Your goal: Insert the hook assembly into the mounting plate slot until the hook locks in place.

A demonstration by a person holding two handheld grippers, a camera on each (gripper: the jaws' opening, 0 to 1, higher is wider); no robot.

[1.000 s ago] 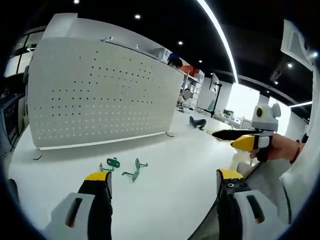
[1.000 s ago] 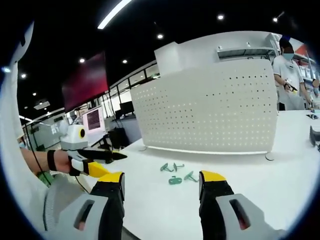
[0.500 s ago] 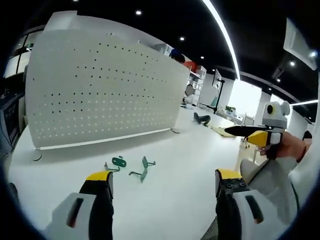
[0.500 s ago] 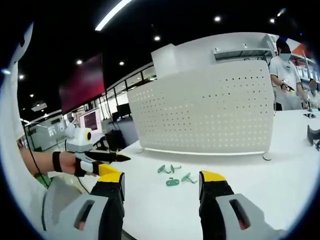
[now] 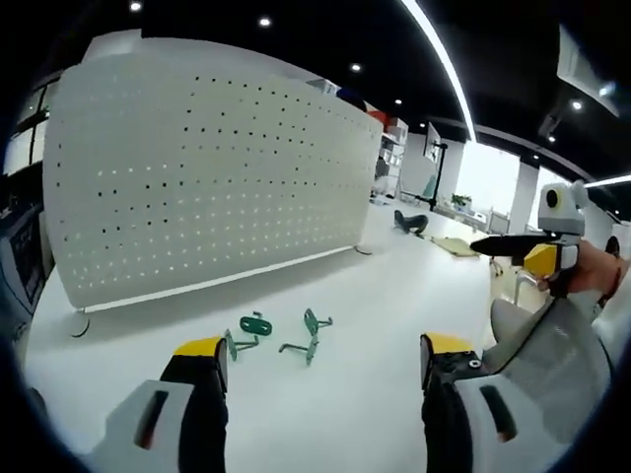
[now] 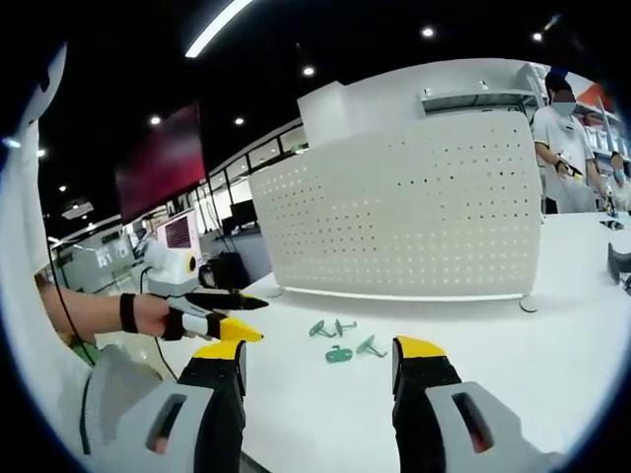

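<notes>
Green hooks [image 5: 283, 335] on table [image 5: 394, 296] (untouched).

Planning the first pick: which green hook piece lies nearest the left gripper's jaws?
The hook beside the oval piece, lying just beyond the left jaw's yellow tip; the other hook lies further right.

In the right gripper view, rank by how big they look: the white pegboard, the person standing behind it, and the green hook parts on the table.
1. White pegboard, by far the largest.
2. Person standing at its far end; farther from the camera, so the true size is unsure.
3. Green hook parts on the table; the three pieces look alike in size, so they are unranked.
</notes>
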